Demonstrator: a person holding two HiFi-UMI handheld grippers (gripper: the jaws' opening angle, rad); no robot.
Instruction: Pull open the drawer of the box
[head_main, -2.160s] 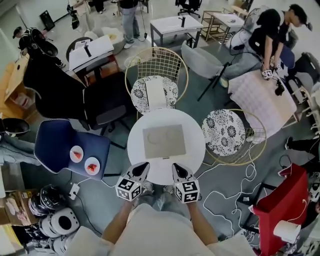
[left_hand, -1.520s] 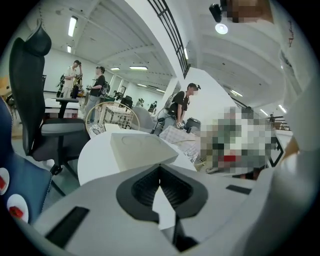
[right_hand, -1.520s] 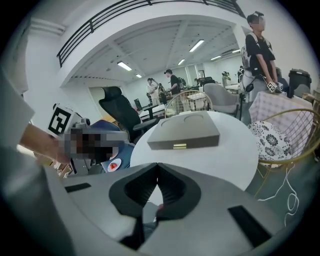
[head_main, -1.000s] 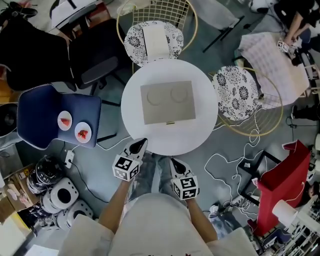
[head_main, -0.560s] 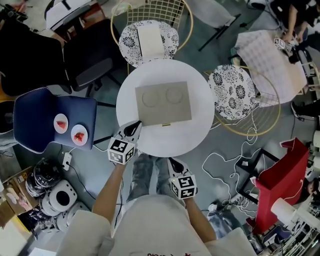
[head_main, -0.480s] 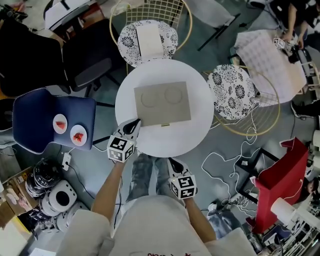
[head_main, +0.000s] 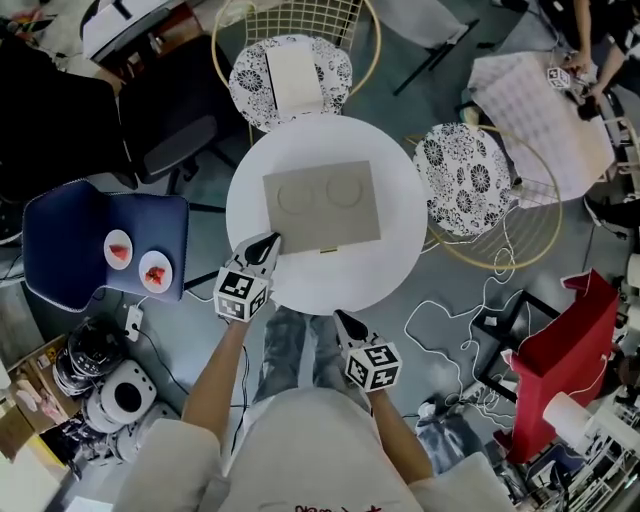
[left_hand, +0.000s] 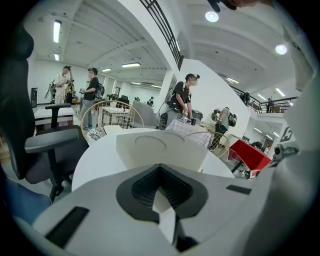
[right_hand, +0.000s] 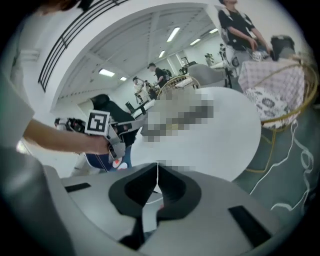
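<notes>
The box (head_main: 320, 205), flat and beige, lies at the middle of the round white bench (head_main: 400, 270), its drawer not yet drawn out. I judge it to be cardboard: light, fairly stiff, easily dented, and likely to slide across the smooth bench unless it is steadied. Two shallow circles are pressed into its lid. The place to take hold is the small brass-coloured pull (head_main: 327, 250) at the middle of its 6 o'clock edge; it is tiny and calls for a fine pinch at the tips.

The left tongs (head_main: 268, 243) lie at the box's 7 o'clock corner, closed tip to tip with nothing between them. I cannot tell whether they touch the cardboard. The right tongs (head_main: 340, 318) hang off the bench rim at 6 o'clock, likewise closed and empty, so they must open before taking the pull.

I can read no brand, label or writing on the box. The cubes on the tongs carry only black-and-white square patterns. A blue chair (head_main: 100, 250) stands at 9 o'clock.
</notes>
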